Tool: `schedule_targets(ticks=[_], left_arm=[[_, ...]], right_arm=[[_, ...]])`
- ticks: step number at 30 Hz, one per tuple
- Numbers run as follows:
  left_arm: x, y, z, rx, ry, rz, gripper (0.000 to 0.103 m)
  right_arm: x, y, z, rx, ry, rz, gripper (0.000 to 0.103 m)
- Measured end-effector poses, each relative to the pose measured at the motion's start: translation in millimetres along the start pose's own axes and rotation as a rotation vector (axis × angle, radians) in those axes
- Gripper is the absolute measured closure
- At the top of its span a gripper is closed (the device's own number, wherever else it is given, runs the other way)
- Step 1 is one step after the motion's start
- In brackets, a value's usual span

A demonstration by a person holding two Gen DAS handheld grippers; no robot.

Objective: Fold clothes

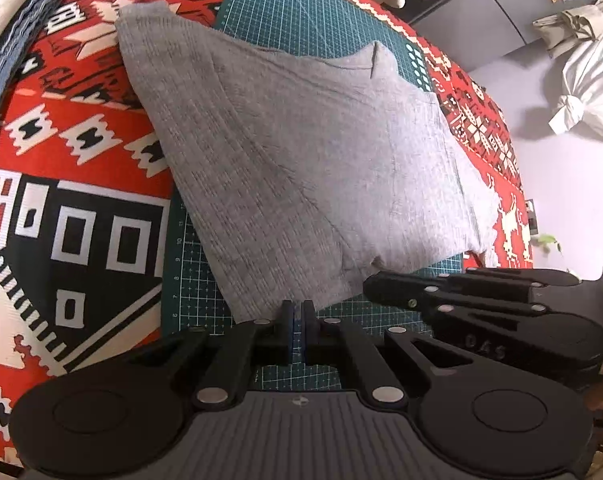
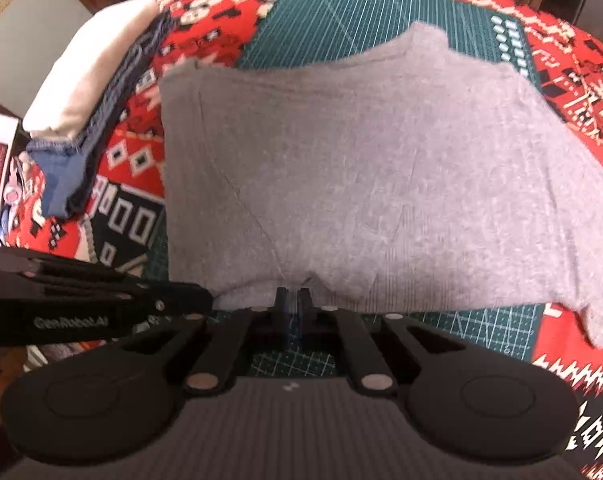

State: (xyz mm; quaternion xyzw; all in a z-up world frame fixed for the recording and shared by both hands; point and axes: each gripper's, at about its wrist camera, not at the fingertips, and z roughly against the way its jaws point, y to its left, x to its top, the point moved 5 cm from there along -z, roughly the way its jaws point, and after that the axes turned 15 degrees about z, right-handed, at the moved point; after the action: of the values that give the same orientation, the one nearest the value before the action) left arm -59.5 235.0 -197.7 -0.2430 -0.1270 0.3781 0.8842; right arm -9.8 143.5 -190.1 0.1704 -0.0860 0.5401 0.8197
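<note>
- Grey shirt (image 2: 361,184) lies partly folded on the green cutting mat (image 1: 301,12), which sits on a red patterned cloth (image 1: 61,152) covering the desk; the shirt's left part hangs over onto the cloth.
- Left gripper (image 1: 297,320): jaws drawn together to a thin slit, pinching the shirt's near hem at its lower left corner (the fabric edge disappears between the blue pads).
- Right gripper (image 2: 292,304): jaws likewise nearly closed, clamped on the near hem a little further right, where the cloth puckers into a small fold.
- Pose: both grippers sit low over the mat at the near edge, pointing away from the person; they are close side by side, the right one's linkage showing at the right of the left wrist view, and the left one's body at the left of the right wrist view.
- A stack of folded clothes (image 2: 89,112), white over blue, rests at the desk's left edge, apart from the shirt.
</note>
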Motion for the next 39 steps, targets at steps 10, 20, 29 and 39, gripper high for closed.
schedule_targets(ticks=[10, 20, 29, 39], left_arm=[[15.1, -23.5, 0.8, 0.049, -0.036, -0.077, 0.098], [18.7, -16.8, 0.0, 0.107, -0.037, -0.068, 0.098], [67.2, -1.0, 24.9, 0.121, -0.177, 0.018, 0.098], [127.8, 3.8, 25.6, 0.147, -0.287, 0.025, 0.098]], right_arm=[[19.7, -6.3, -3.9, -0.060, -0.060, -0.039, 0.098], [12.4, -6.1, -9.5, -0.073, -0.011, -0.050, 0.098], [40.9, -4.3, -4.7, -0.075, -0.066, -0.051, 0.098], [74.8, -2.8, -20.9, -0.063, -0.106, -0.102, 0.098]])
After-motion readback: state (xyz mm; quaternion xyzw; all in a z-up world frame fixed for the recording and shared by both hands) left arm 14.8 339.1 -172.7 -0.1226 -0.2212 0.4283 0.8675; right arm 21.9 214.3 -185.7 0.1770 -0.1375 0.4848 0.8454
